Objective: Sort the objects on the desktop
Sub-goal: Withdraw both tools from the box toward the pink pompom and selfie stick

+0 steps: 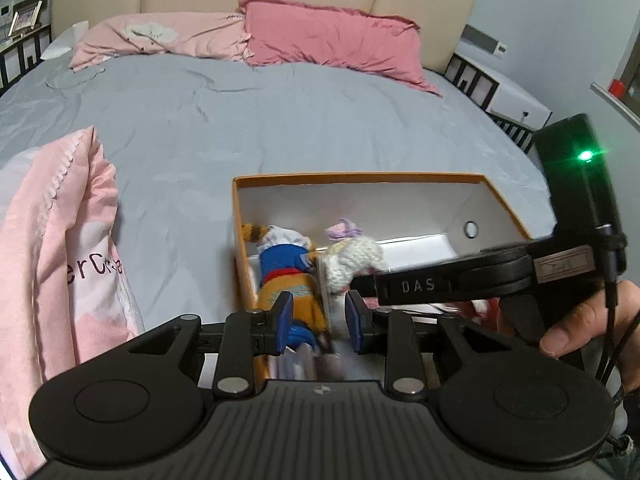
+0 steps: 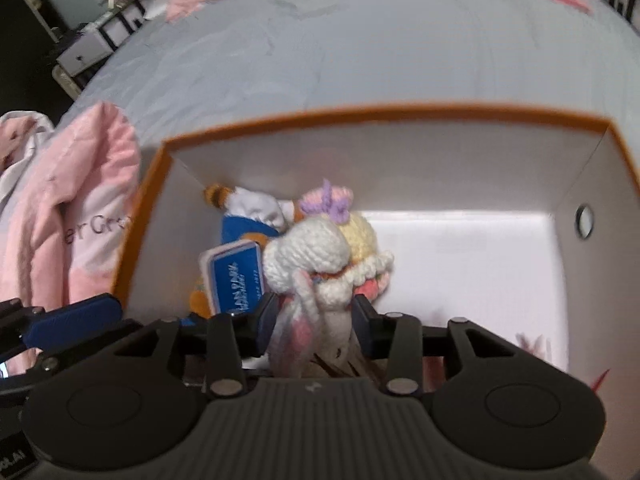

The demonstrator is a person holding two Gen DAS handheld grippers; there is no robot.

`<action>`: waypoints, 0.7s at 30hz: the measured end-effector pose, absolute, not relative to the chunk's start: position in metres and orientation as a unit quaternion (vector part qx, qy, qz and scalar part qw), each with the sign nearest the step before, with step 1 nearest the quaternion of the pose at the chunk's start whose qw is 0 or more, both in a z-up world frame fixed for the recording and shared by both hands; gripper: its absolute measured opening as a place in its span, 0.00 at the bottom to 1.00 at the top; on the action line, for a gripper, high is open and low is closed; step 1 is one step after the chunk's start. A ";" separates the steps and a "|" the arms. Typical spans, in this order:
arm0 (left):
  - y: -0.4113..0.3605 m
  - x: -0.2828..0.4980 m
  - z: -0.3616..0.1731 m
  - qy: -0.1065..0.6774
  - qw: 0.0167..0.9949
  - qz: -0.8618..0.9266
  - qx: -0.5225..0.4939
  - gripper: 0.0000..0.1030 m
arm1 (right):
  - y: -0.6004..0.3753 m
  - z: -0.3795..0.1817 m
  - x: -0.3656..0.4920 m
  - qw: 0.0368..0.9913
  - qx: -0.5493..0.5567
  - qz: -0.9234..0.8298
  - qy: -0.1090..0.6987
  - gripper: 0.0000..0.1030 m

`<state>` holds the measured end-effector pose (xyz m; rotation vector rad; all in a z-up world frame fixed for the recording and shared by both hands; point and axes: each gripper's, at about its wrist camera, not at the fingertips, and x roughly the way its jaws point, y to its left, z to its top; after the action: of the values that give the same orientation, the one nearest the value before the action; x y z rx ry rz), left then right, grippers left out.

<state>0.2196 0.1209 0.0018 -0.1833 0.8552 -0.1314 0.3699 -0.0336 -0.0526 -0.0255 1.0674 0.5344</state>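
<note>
- Left wrist view: an orange box (image 1: 360,178) with white inner walls sits on the grey bed (image 1: 280,120).
- In its left end lies a knitted doll in blue and orange (image 1: 286,268); a white crocheted doll (image 1: 352,260) lies just beside it.
- The left gripper (image 1: 320,320) hangs over the blue and orange doll, fingers narrowly apart; whether the pads press anything I cannot tell.
- A folded pink blanket (image 1: 60,240) lies left of the box.
- Right wrist view: the right gripper (image 2: 316,324) straddles the white crocheted doll (image 2: 308,264), fingers partly parted, pads beside the wool, apparently not squeezing.
- A blue card (image 2: 236,276) stands tilted beside that doll.
</note>
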 end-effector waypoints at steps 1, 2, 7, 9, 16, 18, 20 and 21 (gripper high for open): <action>0.118 0.214 0.006 0.409 0.906 -0.067 -0.088 0.31 | -0.037 -0.045 0.363 0.833 -0.014 0.264 0.486 0.45; 0.115 0.209 0.010 0.403 0.908 -0.072 -0.086 0.31 | -0.040 -0.038 0.356 0.839 -0.017 0.275 0.469 0.45; 0.091 0.177 0.025 0.381 0.917 -0.090 -0.075 0.31 | -0.067 -0.006 0.312 0.873 -0.029 0.310 0.377 0.45; 0.078 0.163 0.029 0.370 0.922 -0.097 -0.062 0.31 | -0.085 0.003 0.296 0.883 -0.020 0.307 0.355 0.45; 0.033 0.127 0.024 0.365 0.924 -0.113 -0.008 0.31 | -0.161 0.011 0.232 0.903 0.036 0.249 0.348 0.45; 0.026 0.121 0.021 0.370 0.922 -0.118 -0.005 0.31 | -0.186 0.006 0.218 0.899 0.059 0.220 0.374 0.45; 0.020 0.114 0.018 0.375 0.919 -0.122 -0.004 0.31 | -0.209 -0.003 0.207 0.891 0.083 0.190 0.403 0.45; 0.018 0.110 0.017 0.376 0.918 -0.124 -0.004 0.31 | -0.220 -0.009 0.201 0.887 0.094 0.172 0.419 0.45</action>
<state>0.1099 0.0179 0.0170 -0.0074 0.7727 -0.2547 0.2012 -0.2201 -0.0089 0.1947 0.8712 0.3580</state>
